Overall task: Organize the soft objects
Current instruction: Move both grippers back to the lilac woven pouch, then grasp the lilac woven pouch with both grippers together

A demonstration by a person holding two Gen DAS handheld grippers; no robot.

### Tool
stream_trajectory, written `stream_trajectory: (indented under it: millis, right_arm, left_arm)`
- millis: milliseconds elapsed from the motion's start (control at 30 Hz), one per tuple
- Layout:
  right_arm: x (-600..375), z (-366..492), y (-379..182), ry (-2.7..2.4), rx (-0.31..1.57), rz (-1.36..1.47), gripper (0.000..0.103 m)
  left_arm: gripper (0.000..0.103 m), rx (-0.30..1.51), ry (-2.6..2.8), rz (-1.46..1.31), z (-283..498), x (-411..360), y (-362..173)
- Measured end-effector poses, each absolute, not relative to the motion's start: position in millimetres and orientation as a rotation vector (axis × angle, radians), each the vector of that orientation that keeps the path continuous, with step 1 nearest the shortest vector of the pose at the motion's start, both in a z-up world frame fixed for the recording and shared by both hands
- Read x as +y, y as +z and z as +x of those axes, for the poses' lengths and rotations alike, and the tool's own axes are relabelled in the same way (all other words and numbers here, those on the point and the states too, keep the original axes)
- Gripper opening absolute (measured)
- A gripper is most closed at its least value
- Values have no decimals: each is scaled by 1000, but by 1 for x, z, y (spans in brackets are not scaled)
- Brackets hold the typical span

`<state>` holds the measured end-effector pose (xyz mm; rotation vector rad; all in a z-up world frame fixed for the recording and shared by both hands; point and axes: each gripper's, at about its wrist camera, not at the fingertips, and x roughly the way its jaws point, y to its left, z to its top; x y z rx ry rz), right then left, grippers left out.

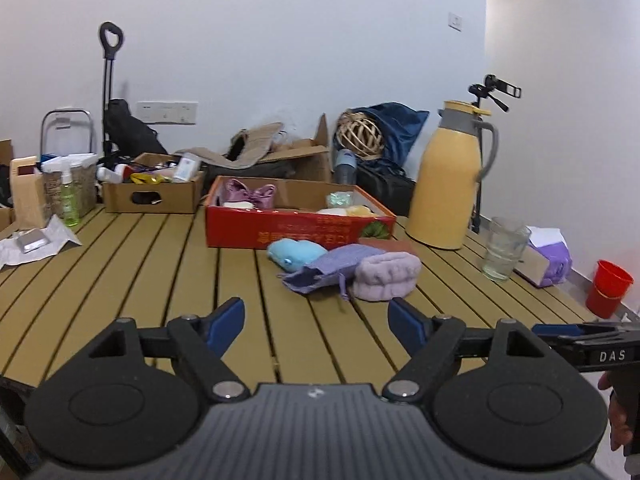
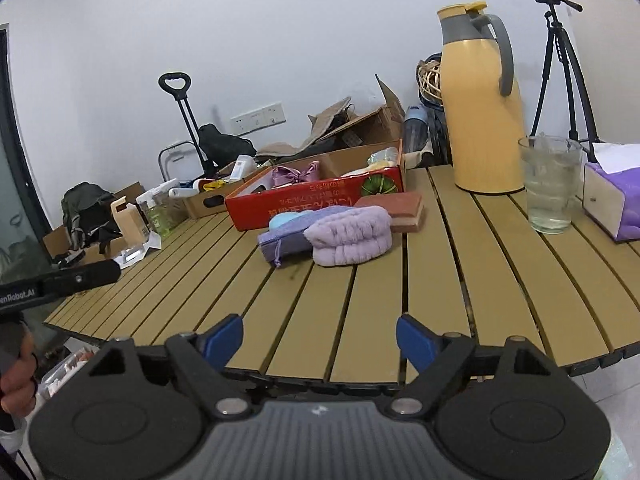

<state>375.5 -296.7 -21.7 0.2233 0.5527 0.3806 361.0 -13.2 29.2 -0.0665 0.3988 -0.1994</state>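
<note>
A rolled lilac fluffy cloth (image 1: pixel 386 276) (image 2: pixel 350 236), a purple drawstring pouch (image 1: pixel 324 270) (image 2: pixel 284 242) and a light blue plush toy (image 1: pixel 296 253) (image 2: pixel 286 218) lie together on the slatted table in front of a red cardboard box (image 1: pixel 300 232) (image 2: pixel 316 200). The box holds a pink satin bow (image 1: pixel 250 194) (image 2: pixel 296 174) and pale soft items at its right end. My left gripper (image 1: pixel 316 326) is open and empty, short of the pile. My right gripper (image 2: pixel 320 342) is open and empty over the table's near edge.
A yellow thermos jug (image 1: pixel 450 178) (image 2: pixel 482 100), a glass of water (image 1: pixel 504 248) (image 2: pixel 550 184), a purple tissue box (image 1: pixel 550 256) (image 2: pixel 614 196) and a brown sponge block (image 2: pixel 394 208) stand on the right. Cardboard boxes and bottles (image 1: pixel 152 188) crowd the back left. A red cup (image 1: pixel 608 288) is off-table.
</note>
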Motion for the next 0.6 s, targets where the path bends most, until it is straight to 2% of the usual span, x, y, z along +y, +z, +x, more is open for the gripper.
stream_trajectory:
  millis: [133,267,367,500,567,600]
  right_arm:
    - [-298,385,-24,381,543,245,83]
    - [-291,413,-26,381,556,231,75]
    - [-284,440,-21,385,542,214,74]
    - [-274,482,-11,377,529,179,72]
    - [-269,502,-6,371,519,156,72]
    - [-265,512,-4,370,517,145,72]
  left_arm:
    - [80,430,-211,-104,386,-17,14]
    - [80,539,-227,-239,438,-13,0]
    - [84,609,-284,-404,486,-6,-11]
    - [85,644,-321,-418,548,-14,-25]
    - [86,670,-348,-514,570,-9,-31]
    - [92,668,-367,-569,577,-5,-34]
